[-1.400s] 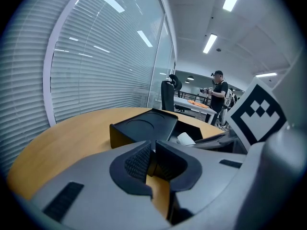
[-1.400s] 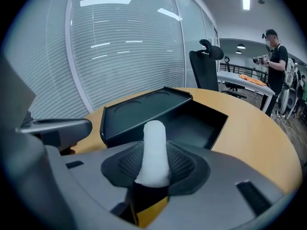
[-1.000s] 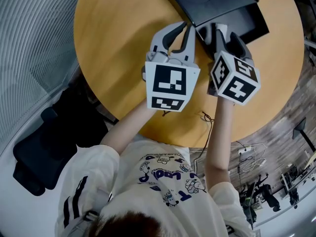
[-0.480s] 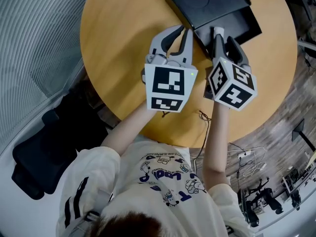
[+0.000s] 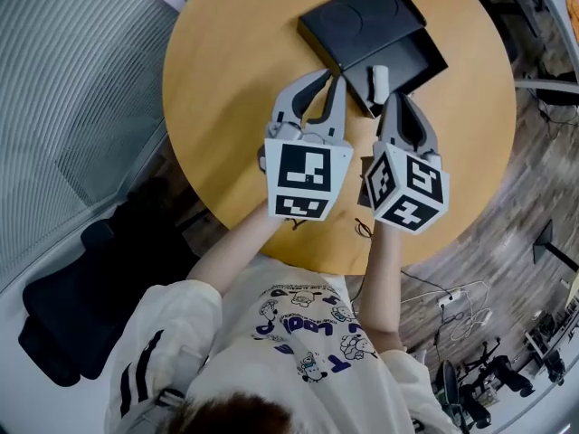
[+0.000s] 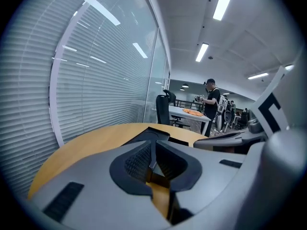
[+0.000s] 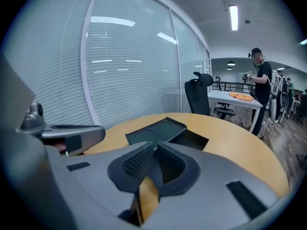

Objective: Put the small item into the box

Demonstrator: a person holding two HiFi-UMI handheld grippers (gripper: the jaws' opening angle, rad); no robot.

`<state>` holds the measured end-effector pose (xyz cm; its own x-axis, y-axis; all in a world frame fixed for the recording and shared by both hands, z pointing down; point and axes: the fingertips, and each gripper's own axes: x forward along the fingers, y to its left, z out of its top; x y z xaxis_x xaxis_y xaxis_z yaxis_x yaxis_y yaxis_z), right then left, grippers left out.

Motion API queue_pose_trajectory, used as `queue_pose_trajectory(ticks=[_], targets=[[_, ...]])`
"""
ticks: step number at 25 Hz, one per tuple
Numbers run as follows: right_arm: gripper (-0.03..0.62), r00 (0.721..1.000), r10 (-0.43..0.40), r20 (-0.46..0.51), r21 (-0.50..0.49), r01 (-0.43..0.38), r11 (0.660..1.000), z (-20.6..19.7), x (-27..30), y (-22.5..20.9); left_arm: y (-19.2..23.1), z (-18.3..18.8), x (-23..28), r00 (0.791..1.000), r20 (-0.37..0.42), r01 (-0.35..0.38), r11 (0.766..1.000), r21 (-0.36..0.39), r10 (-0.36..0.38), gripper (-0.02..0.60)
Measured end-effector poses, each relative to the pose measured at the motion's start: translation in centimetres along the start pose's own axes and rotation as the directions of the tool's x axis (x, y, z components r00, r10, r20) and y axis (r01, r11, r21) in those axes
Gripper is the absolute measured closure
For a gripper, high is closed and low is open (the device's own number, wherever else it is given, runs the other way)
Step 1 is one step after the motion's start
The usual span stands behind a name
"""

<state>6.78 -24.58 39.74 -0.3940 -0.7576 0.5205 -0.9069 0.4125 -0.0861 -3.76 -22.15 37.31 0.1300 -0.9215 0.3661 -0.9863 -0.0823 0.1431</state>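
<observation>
1. Head view, nearest: a person in a printed white shirt (image 5: pixel 298 333) is holding both arms out over a round table (image 5: pixel 226 89) of smooth yellow wood.
2. Left gripper (image 5: pixel 333 76): grey plastic, with its black-and-white marker cube facing the camera. The curved jaws are meeting at their tips with nothing between them, near the box's near edge.
3. Right gripper (image 5: pixel 396 102): same make, hanging just beside the left one. Its jaws have just been closing and are now standing together, ribbed pads touching, empty.
4. Box (image 5: pixel 362 16): matte black and rectangular. A flat lid with a round recess is lying over the far-left part, leaving the tray open.
5. Small item (image 5: pixel 378 81): white and stubby, lying in the open tray just beside the right gripper's tips.
6. Only the head view is showing the item; in the right gripper view that gripper's own jaws are covering the tray's near part.
7. Only the gripper views are showing the room beyond:
   - slatted blinds (image 6: pixel 96 80) behind glass
   - a black office chair (image 7: pixel 197 97)
   - a desk (image 7: pixel 235 98)
   - a standing person (image 7: pixel 261 85), farthest off
</observation>
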Motion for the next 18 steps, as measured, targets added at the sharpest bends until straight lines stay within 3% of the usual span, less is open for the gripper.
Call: queue_pose_trajectory(ticks=[9, 18], targets=[[0.549, 0.996, -0.019, 0.09, 0.024, 0.017, 1.0, 1.8, -6.1, 1.7, -1.7, 2.9, -4.9, 0.997, 0.062, 0.035, 0.999, -0.001, -0.035, 0.541], [0.549, 0.982, -0.037, 0.184, 0.012, 0.035, 0.999, 0.7, -13.6, 4.3, -3.5, 2.7, -12.3, 0.989, 0.134, 0.062, 0.998, 0.022, -0.064, 0.541]])
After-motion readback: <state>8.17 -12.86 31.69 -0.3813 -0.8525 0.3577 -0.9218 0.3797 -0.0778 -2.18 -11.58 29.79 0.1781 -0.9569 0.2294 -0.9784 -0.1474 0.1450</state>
